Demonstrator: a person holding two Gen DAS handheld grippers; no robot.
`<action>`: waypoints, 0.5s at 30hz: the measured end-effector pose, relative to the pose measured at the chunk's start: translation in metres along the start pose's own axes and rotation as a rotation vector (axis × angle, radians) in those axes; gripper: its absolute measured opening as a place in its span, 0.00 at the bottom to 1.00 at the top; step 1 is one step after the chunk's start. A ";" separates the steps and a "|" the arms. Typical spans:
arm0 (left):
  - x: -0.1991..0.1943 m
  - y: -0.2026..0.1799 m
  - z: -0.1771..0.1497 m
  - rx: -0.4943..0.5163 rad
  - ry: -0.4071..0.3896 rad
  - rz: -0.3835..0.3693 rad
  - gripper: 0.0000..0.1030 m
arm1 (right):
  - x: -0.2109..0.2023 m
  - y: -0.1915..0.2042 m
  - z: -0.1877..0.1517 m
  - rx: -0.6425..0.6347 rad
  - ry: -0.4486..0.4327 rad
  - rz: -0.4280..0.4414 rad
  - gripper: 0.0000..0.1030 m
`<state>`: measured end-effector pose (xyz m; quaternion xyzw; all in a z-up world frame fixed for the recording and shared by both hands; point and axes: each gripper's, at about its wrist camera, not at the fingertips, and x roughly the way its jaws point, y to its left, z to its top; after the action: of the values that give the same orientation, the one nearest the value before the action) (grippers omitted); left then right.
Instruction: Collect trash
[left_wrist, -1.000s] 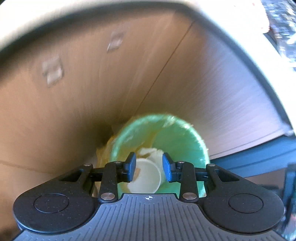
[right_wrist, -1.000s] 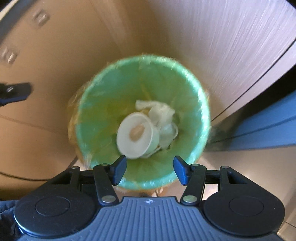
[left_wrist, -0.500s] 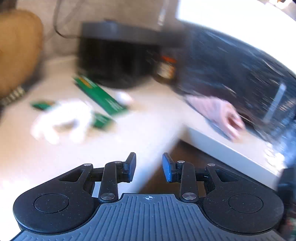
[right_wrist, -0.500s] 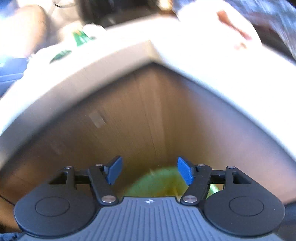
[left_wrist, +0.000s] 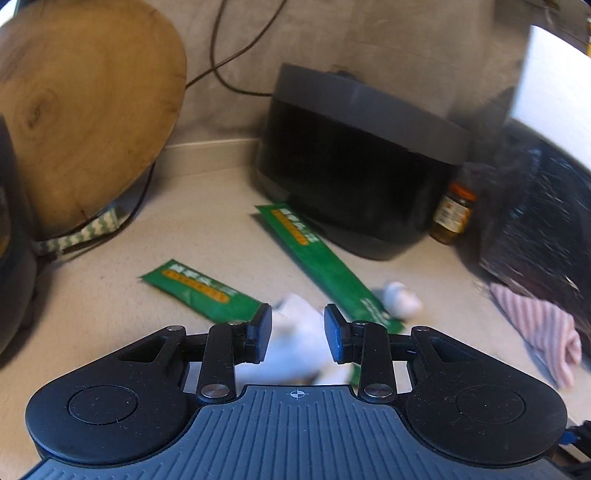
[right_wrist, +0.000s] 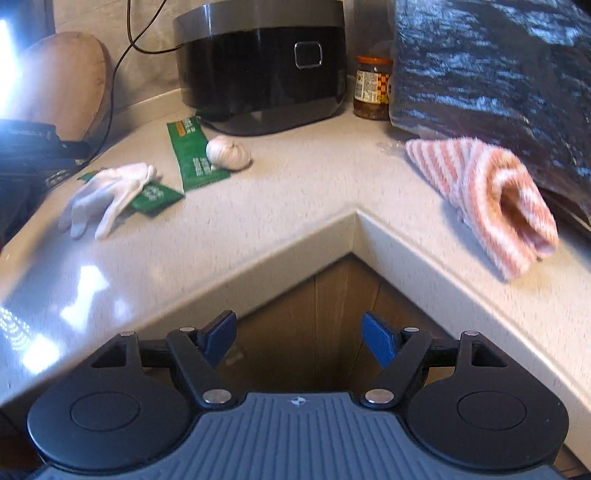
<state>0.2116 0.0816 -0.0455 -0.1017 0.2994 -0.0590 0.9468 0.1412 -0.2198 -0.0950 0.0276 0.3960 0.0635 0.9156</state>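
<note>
While nothing lies between its blue pads, the right gripper (right_wrist: 299, 341) is seen at the bottom of its own view with the jaws opening, held off the inner corner of the pale countertop (right_wrist: 280, 192), wooden cabinet fronts showing in the gap. In that view a white glove (right_wrist: 107, 194) is found at left centre, lying partly on a short green wrapper (right_wrist: 153, 197). A long green wrapper (right_wrist: 192, 153) is laid just right of it, with a garlic bulb (right_wrist: 227, 152) resting on its right edge. A black rice cooker (right_wrist: 262, 62) is set at upper centre, a jar (right_wrist: 371, 88) just to its right, and a striped cloth (right_wrist: 491, 195) at the right edge.

In the left wrist view the left gripper (left_wrist: 297, 334) is held partly open at lower centre, above the counter. The glove (left_wrist: 295, 343) appears, blurred, in the gap between the black pads; no grip on it can be made out. The short wrapper (left_wrist: 199, 291) is seen left of centre, the long one (left_wrist: 321, 262) running diagonally toward the cooker (left_wrist: 362, 166). A wooden board (left_wrist: 81, 107) is leaned at upper left.
</note>
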 end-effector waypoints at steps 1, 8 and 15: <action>0.010 0.004 0.002 -0.010 0.008 -0.004 0.34 | 0.000 0.003 0.006 0.001 -0.007 0.008 0.73; 0.040 0.012 -0.010 0.025 0.133 -0.082 0.34 | 0.015 0.030 0.080 -0.035 -0.086 0.055 0.76; 0.020 0.015 -0.032 0.073 0.231 -0.182 0.34 | 0.073 0.078 0.145 -0.128 -0.085 0.062 0.76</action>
<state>0.2106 0.0879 -0.0854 -0.0863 0.3935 -0.1669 0.8999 0.2895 -0.1324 -0.0402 -0.0160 0.3510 0.1159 0.9291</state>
